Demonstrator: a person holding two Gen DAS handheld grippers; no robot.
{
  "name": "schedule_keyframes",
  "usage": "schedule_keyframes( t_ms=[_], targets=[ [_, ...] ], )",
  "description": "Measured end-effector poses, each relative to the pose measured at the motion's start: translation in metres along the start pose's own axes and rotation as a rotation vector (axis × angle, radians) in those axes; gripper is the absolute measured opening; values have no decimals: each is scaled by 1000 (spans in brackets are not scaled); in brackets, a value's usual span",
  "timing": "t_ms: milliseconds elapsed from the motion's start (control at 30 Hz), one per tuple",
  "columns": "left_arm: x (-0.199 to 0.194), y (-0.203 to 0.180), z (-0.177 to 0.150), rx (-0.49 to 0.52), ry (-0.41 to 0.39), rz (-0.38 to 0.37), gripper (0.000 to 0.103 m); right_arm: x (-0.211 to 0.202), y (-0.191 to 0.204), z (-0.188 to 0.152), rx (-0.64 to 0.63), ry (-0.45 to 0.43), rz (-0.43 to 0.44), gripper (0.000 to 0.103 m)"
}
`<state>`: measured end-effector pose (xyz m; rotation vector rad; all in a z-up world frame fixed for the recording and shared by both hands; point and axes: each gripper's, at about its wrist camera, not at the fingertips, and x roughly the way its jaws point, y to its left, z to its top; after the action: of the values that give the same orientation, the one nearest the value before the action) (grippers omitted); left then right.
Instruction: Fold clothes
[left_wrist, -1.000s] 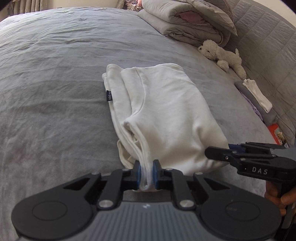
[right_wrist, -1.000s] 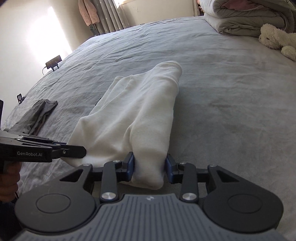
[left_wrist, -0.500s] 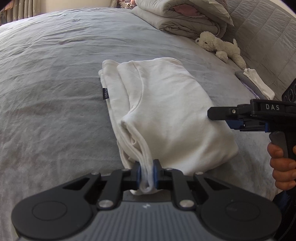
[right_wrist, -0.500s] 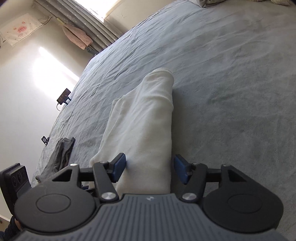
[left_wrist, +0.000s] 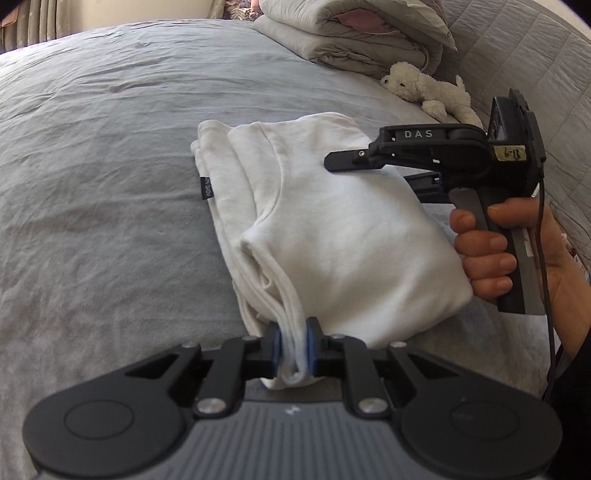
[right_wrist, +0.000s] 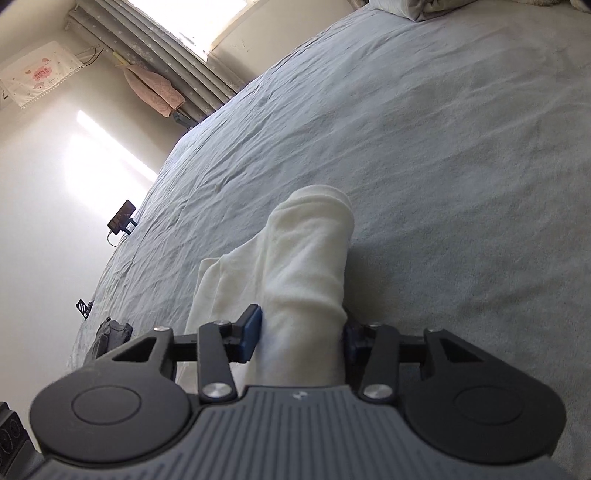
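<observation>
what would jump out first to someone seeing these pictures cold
The folded white garment in the middle of the grey bed draws the eye first, its near corner pinched in the left tool. Next comes the right tool, held in a hand at the garment's right side, its jaws astride a fold after just closing in. A white plush toy lies far right by a stack of folded bedding.
</observation>
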<state>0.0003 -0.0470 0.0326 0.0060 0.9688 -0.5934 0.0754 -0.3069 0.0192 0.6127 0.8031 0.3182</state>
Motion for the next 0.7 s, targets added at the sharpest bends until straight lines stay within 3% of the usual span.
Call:
schedule_keyframes(
  t_ms=[300,367,533,700],
  targets=[
    [-1,-2,-3,32,-13,1,15,21,-11,20,-40,8,17,26],
    [-1,-3,-4,40,-16,3,15,22,-13,22,-39,-2,23,19],
    [-2,-5,-5,60,-23,8,15,29,-14,26,-61,-15,30,17],
    [-2,-5,-4,68,-17,6,15,29,-4,22,-157,-28,-17,11]
  ],
)
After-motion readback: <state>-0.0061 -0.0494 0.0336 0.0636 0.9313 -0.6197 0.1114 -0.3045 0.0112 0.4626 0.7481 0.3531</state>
